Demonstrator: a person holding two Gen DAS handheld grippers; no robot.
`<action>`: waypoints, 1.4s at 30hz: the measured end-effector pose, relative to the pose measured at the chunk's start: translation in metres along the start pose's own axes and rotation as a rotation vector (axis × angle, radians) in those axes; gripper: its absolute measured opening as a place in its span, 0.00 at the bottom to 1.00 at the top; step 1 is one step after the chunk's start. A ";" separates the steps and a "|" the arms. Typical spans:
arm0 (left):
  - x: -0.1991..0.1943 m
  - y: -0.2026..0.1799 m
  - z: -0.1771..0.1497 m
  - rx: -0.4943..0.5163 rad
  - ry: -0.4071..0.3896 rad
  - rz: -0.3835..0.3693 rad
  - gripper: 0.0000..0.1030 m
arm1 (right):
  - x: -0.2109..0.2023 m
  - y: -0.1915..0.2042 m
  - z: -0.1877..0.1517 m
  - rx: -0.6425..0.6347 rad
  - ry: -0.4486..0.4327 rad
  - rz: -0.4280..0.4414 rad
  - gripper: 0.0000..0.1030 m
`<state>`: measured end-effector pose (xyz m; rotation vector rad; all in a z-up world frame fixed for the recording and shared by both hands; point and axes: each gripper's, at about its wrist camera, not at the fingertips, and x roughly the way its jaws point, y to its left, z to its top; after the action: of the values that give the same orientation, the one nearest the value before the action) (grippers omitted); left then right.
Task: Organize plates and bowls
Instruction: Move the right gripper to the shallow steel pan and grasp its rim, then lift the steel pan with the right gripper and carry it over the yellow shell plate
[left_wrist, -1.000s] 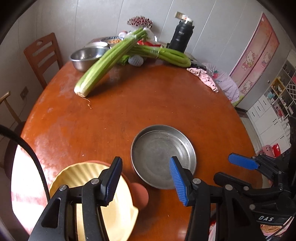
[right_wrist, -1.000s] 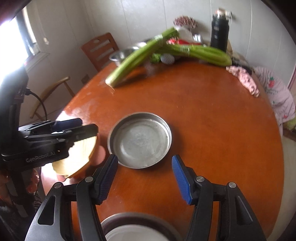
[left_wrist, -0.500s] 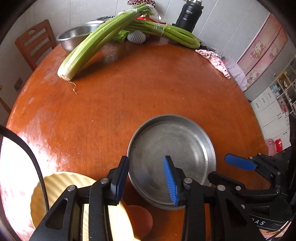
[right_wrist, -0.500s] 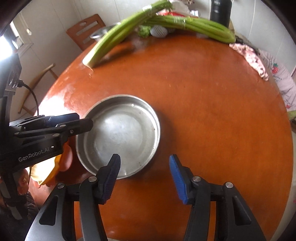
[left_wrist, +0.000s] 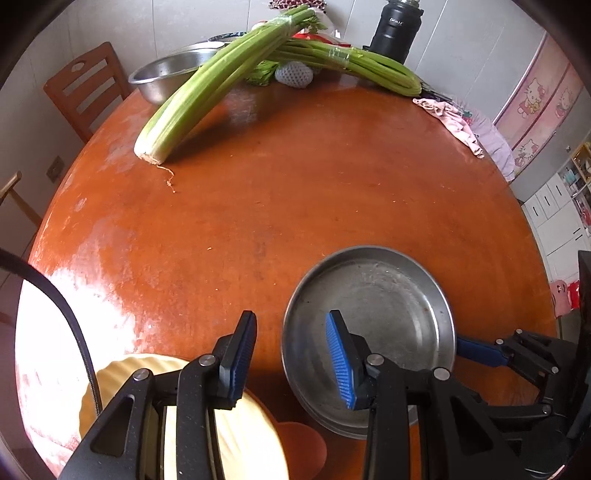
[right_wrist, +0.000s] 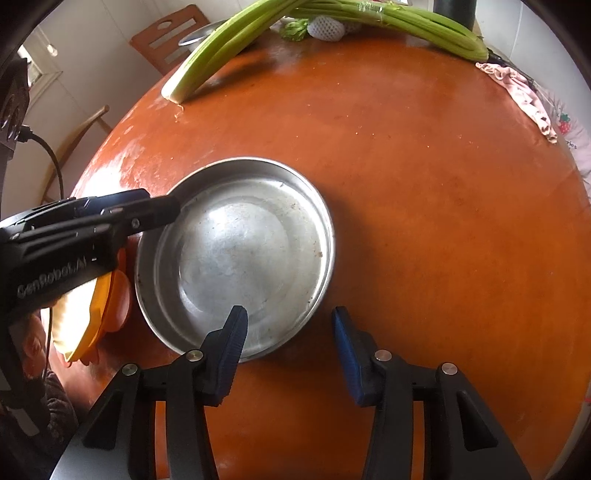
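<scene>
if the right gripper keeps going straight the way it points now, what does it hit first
Most likely the near rim of the metal pan: the right gripper straddles it, one of its fingers over the inside, the other over the table. Its fingers are closing; depth is unclear.

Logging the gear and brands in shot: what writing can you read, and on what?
"GenRobot.AI": on the black body of the left claw.
Black flask: white brand lettering, too blurred to read.
Pink cartoon cat panels: pictures only, no words legible.
</scene>
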<state>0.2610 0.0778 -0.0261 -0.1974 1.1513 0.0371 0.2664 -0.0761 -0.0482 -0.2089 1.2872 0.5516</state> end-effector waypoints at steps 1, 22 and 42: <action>0.002 -0.001 0.000 0.005 0.009 -0.002 0.38 | 0.000 0.000 0.000 -0.001 0.000 -0.001 0.47; -0.073 -0.018 -0.021 0.042 -0.125 -0.065 0.38 | -0.052 0.016 -0.008 -0.009 -0.094 0.052 0.48; -0.162 0.031 -0.066 -0.011 -0.269 0.002 0.38 | -0.109 0.105 -0.036 -0.138 -0.226 0.090 0.48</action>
<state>0.1306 0.1080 0.0915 -0.1950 0.8829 0.0697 0.1648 -0.0324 0.0612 -0.1977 1.0434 0.7211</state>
